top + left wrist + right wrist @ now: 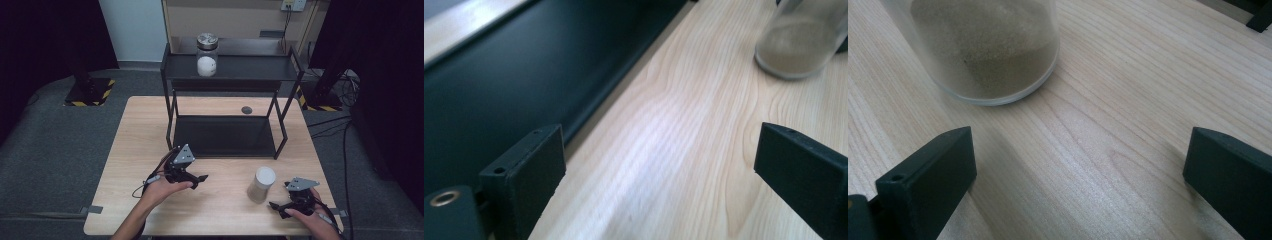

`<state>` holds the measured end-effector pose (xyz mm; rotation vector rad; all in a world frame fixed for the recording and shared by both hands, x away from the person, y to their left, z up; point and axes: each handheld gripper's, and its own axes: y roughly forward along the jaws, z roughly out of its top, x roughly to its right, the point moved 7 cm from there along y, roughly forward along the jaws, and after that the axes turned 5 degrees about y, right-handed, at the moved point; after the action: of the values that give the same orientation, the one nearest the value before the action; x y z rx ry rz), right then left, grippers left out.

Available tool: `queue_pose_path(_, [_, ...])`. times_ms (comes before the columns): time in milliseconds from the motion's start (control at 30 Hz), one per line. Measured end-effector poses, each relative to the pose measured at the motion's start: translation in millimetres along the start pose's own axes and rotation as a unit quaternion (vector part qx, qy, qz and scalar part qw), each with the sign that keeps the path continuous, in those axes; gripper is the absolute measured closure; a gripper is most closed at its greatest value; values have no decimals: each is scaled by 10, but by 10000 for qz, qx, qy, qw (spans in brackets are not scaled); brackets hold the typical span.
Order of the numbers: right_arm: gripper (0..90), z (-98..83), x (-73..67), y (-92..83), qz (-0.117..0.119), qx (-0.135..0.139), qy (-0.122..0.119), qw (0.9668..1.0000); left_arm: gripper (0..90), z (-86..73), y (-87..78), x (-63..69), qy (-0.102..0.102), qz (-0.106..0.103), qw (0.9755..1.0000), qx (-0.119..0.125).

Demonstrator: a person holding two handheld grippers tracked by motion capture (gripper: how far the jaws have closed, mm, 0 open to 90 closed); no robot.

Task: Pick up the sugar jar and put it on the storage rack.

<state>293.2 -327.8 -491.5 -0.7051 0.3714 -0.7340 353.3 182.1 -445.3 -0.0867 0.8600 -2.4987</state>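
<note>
My right gripper (pixel 278 206) sits low over the table (pixel 220 210) with its jaws spread wide, holding nothing. The jar of sand (pixel 985 50) stands just ahead of it, a bit left. My left gripper (pixel 659 165) is spread too; the jar looks blurry far ahead.

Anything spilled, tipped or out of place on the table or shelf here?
Nothing stands out. The jar of brown powder stands upright on the table, no spill around its base, and the jar of white powder stands upright on the shelf's top tier.
</note>
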Motion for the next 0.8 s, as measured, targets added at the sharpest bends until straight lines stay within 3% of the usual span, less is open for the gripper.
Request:
queue_pose_path(267, [9,0,-6,1,-15,0,9,10000,57,-283,-139,121,-109,184,9997,-107])
queue_pose_path(400, [9,-1,-9,0,-23,0,19,10000,57,-451,-232,137,-332,329,9988,-123])
queue_pose_path(633, [9,-4,-17,-2,-47,5,37,10000,56,-696,-400,93,-671,698,9948,-306])
queue_pose_path(800, [9,-7,-24,-4,-68,8,52,10000,56,-839,-473,19,-967,940,9901,-396])
